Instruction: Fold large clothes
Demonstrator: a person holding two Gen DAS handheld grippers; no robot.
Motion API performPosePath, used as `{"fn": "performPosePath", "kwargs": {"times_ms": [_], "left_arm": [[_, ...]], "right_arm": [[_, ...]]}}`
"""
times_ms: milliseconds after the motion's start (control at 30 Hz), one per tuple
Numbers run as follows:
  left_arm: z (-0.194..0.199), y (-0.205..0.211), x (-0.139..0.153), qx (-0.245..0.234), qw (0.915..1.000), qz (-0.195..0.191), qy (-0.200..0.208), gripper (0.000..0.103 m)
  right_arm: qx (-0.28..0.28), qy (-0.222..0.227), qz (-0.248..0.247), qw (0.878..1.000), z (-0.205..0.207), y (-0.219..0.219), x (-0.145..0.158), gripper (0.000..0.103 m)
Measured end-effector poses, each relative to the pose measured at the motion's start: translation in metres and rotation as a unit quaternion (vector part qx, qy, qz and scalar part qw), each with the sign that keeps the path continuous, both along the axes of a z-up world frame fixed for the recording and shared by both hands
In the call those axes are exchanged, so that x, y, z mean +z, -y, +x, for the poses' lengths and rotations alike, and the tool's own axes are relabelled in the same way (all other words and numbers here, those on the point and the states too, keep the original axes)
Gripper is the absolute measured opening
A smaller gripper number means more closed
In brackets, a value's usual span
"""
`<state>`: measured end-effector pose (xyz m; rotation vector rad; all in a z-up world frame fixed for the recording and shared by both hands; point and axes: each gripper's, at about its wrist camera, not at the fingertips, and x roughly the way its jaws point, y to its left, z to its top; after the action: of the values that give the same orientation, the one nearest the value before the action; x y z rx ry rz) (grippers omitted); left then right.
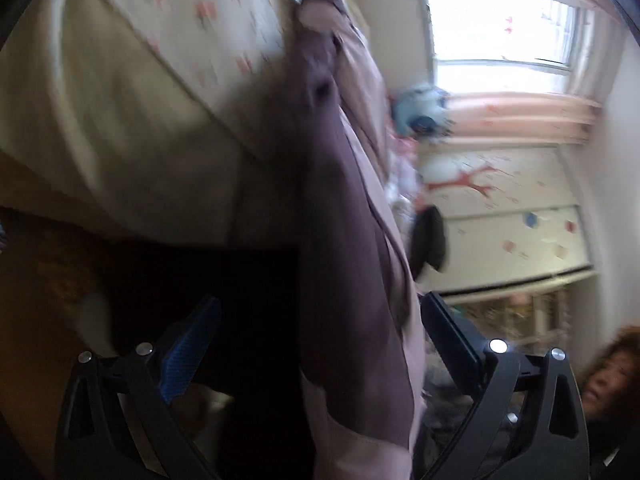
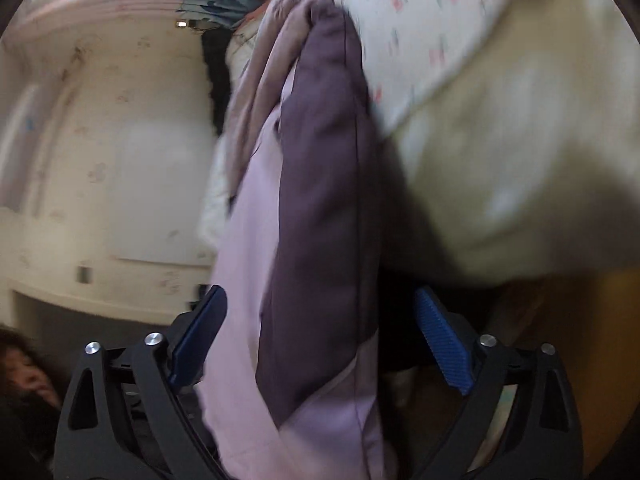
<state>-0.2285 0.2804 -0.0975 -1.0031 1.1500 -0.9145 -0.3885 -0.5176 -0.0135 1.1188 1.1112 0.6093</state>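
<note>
A large garment (image 1: 352,280), dark mauve with a pale pink lining, drapes off the bed edge and runs lengthwise through both views. In the left wrist view it passes between the fingers of my left gripper (image 1: 322,298), whose jaws stand wide; the blue pad (image 1: 188,348) is well clear of the cloth. The same garment (image 2: 320,208) lies between the fingers of my right gripper (image 2: 320,289), also spread wide. Its left finger (image 2: 200,332) sits at the pink edge and its right pad (image 2: 440,340) is apart from the fabric. Both views are blurred and rolled.
A bed with a cream cover (image 1: 100,120) and a flower-print sheet (image 2: 432,20) fills one side. Beyond are a bright window (image 1: 500,20), a wall with stickers (image 1: 500,208), blue patterned fabric (image 1: 420,108), and a person's head (image 1: 612,372) low in the view.
</note>
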Motion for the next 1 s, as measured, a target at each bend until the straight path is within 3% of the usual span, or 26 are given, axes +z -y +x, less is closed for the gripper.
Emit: {"fn": "performPosePath", "kwargs": {"times_ms": [133,233,300,333,367,400,467,533,633,733,800,867,900,933,1000], "left_arm": [[-0.012,0.031,-0.001,-0.038,0.9993,0.003,0.006,0.096],[-0.016,0.049,0.012,-0.023,0.9962,0.080,0.027,0.095],[-0.019,0.055,0.019,-0.010,0.9907,0.130,0.039,0.093],[-0.021,0.058,0.022,-0.007,0.9896,0.137,0.044,0.077],[-0.024,0.061,0.028,-0.008,0.9901,0.130,0.052,0.055],[-0.027,0.063,0.034,-0.004,0.9895,0.133,0.057,0.051],[-0.036,0.063,0.051,0.014,0.9847,0.156,0.076,0.027],[-0.040,0.062,0.068,0.035,0.9822,0.163,0.086,0.021],[-0.051,0.054,0.104,0.057,0.9808,0.140,0.123,0.017],[-0.065,0.056,0.128,0.042,0.9786,0.129,0.155,0.017],[-0.075,0.059,0.133,0.011,0.9738,0.144,0.176,0.017],[-0.081,0.066,0.124,-0.007,0.9559,0.226,0.187,0.017],[-0.086,0.073,0.115,-0.018,0.9391,0.287,0.188,0.017],[-0.091,0.080,0.107,-0.023,0.9290,0.318,0.188,0.017],[-0.092,0.084,0.104,-0.018,0.9191,0.341,0.197,0.019]], "right_arm": [[0.013,-0.002,0.039,0.999,0.000,-0.014,-0.016,0.096],[0.004,-0.004,0.063,0.998,0.007,-0.021,-0.026,0.096],[0.002,0.013,0.061,0.998,0.009,-0.025,-0.024,0.091],[-0.001,0.037,0.064,0.997,0.009,-0.028,-0.018,0.068],[-0.001,0.049,0.066,0.997,0.006,-0.031,-0.015,0.039],[-0.001,0.055,0.057,0.997,0.006,-0.035,-0.011,0.034],[-0.002,0.077,0.030,0.997,0.006,-0.043,0.005,0.021],[-0.011,0.097,0.029,0.995,0.003,-0.044,0.020,0.019],[-0.028,0.159,0.052,0.986,0.001,-0.040,0.057,0.018],[-0.005,0.189,0.046,0.981,-0.001,-0.047,0.084,0.018],[0.021,0.197,0.044,0.979,-0.005,-0.052,0.091,0.019],[0.037,0.181,0.025,0.982,-0.010,-0.053,0.084,0.022],[0.040,0.160,0.022,0.986,-0.011,-0.052,0.073,0.022],[0.040,0.146,0.023,0.988,-0.010,-0.050,0.068,0.022],[0.034,0.116,0.026,0.992,-0.013,-0.049,0.046,0.026]]}}
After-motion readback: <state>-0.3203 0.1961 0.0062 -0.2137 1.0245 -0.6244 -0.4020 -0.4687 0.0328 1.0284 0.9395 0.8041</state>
